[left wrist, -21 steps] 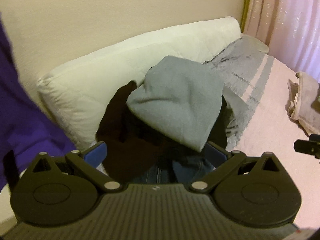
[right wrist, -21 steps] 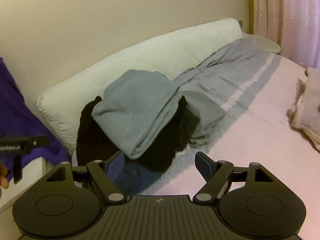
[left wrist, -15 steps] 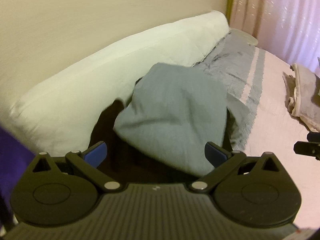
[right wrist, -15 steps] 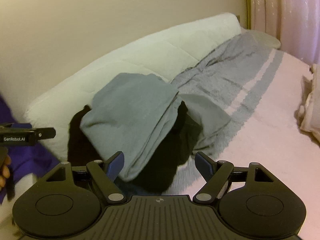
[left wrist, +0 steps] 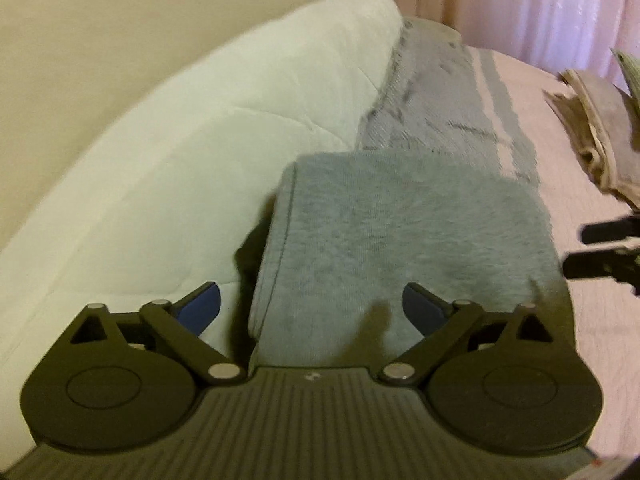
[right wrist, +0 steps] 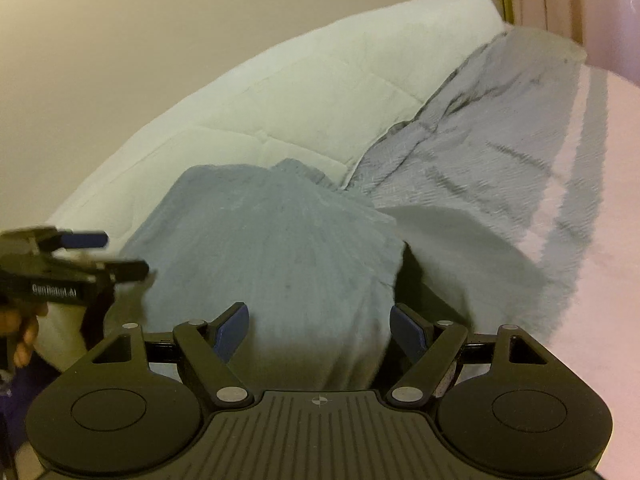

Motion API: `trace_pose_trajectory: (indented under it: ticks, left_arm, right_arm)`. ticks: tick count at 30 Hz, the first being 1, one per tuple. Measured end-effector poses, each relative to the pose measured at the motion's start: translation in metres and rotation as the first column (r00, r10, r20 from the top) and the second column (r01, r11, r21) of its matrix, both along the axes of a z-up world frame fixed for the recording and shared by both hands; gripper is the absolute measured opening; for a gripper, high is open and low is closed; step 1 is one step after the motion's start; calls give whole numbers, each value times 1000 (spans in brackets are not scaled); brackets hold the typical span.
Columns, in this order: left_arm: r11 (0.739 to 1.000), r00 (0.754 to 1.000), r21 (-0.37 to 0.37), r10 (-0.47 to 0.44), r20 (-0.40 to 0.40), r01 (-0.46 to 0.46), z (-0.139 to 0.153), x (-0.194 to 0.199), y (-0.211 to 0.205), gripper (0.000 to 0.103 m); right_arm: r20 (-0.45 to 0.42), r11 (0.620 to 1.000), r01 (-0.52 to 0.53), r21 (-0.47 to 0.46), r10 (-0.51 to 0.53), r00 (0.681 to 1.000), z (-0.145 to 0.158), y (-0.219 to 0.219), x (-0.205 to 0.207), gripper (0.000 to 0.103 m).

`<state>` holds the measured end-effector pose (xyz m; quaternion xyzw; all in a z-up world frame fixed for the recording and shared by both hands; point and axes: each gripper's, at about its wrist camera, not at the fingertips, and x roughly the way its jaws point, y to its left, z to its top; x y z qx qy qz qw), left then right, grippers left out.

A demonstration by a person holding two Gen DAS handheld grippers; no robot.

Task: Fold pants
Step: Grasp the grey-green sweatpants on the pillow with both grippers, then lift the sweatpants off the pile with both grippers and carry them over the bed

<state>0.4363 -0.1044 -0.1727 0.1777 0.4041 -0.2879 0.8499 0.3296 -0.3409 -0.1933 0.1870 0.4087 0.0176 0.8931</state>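
Pants (left wrist: 400, 240) are lying bunched beneath both wide-open, empty grippers (left wrist: 312, 304) (right wrist: 318, 330); clamping now is risking catching the dark garment (right wrist: 416, 280) underneath.

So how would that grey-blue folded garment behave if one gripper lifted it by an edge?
The grey-blue garment is probably floppy: it drapes over the dark clothes beneath. Its layers would likely unfold. Its knit surface looks unlikely to slip.
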Motion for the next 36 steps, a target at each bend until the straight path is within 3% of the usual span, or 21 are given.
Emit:
trace_pose_trajectory:
  ticks: [3,4,5,6,7,8,12,17,22,25,28,32,36]
  left_arm:
    - [999,999,-6,-35,-41,35,-16,12,-3,82]
    - [999,998,-20,-48,-49,47,-17,14,-4,71]
    - [998,997,-26,-57,-52,55,-16,12,-4,68]
    - [998,997,-21,-62,-41,61,-15,10,-4,60]
    - [997,997,-17,-76,-30,75,-13,7,-5,42]
    - [996,996,-16,-87,-27,86,-11,5,-5,32]
    - [997,997,6,-82,10,82,5,-9,-6,10]
    - [990,989,-41,-135,61,138,47,-38,-8,8]
    - [963,963,-120,-221,156,240,114,-86,-36,8]
    - [921,923,-168,-310,228,351,160,-130,-73,8]
    - [847,865,-233,-407,293,477,207,-189,-123,8]
    - [715,778,-322,-510,367,621,265,-279,-206,8]
    - [570,699,-406,-586,409,715,306,-383,-267,8]
  right_arm:
    - [-22,997,38,61,-37,999,-18,-5,16,75]
    - [-18,996,49,80,-47,999,-22,-6,19,74]
    - [-6,994,43,101,-43,999,-23,-6,21,60]
    - [1,993,38,110,-38,999,-22,-5,22,55]
    - [1,994,50,98,-50,999,-19,-3,21,42]
    - [8,994,56,97,-57,998,-16,-1,20,15]
    - [42,996,57,73,-60,997,10,7,10,7]
    - [129,990,105,97,-117,985,58,13,-33,5]
    - [262,971,207,122,-233,937,121,-9,-113,5]
    - [353,941,316,123,-339,872,166,-35,-191,5]
    - [433,900,425,92,-421,797,213,-64,-276,5]
    - [557,821,571,-4,-472,683,289,-106,-404,5]
    - [656,727,678,-113,-458,600,355,-116,-528,5]
